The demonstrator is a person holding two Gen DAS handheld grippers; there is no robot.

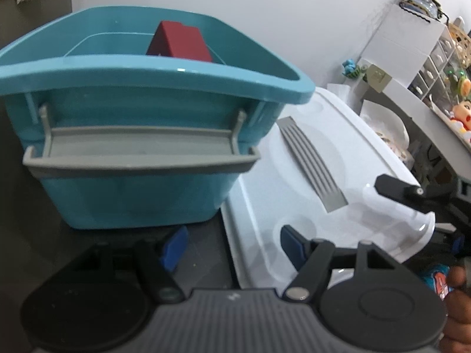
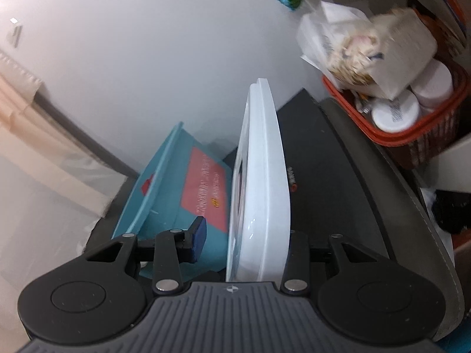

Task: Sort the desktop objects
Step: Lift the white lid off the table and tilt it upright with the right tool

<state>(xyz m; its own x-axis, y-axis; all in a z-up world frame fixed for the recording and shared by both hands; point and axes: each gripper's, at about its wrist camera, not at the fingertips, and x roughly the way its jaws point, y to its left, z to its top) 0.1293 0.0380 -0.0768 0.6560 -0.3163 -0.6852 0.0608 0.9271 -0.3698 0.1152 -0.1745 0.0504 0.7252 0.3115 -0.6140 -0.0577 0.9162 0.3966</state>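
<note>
1. Closest to me: my left gripper (image 1: pixel 232 247) is hanging with its 2 blue pads (image 1: pixel 173 247) wide apart and nothing between them, just over the dark desk (image 1: pixel 206 253), right where the teal bin meets the white lid.

2. My right gripper (image 2: pixel 244 235) straddles the near edge of the white lid (image 2: pixel 262 176). From that wrist view the lid runs edge-on straight away from me, the left blue pad (image 2: pixel 197 239) is clearly off the plastic, and the other finger is hidden behind the lid. So it's around the edge but I can't tell if it's actually pinching. I'd call it not clamped yet.

3. How I'd do this step: close the right fingers squarely on the rim, not on the curved shoulder, because that glossy plastic looks slippery and a big flat lid will want to pivot. The left gripper is free, so I'd use it to steady the long side near the grey ribbed strip (image 1: pixel 312 161).

4. A bit farther: the teal bin (image 1: pixel 141 94) with its grey handle (image 1: pixel 141 150) folded down on the near wall. A red box (image 1: pixel 179 41) is leaning inside it. The lid sits just beside the bin, maybe touching, hard to say.

5. My guess is the lid goes onto the bin, so keep it level and watch that red box sticking up.

6. Far back: an orange basket (image 2: pixel 412 135) of white jars and shelf clutter, well apart from the action.
</note>
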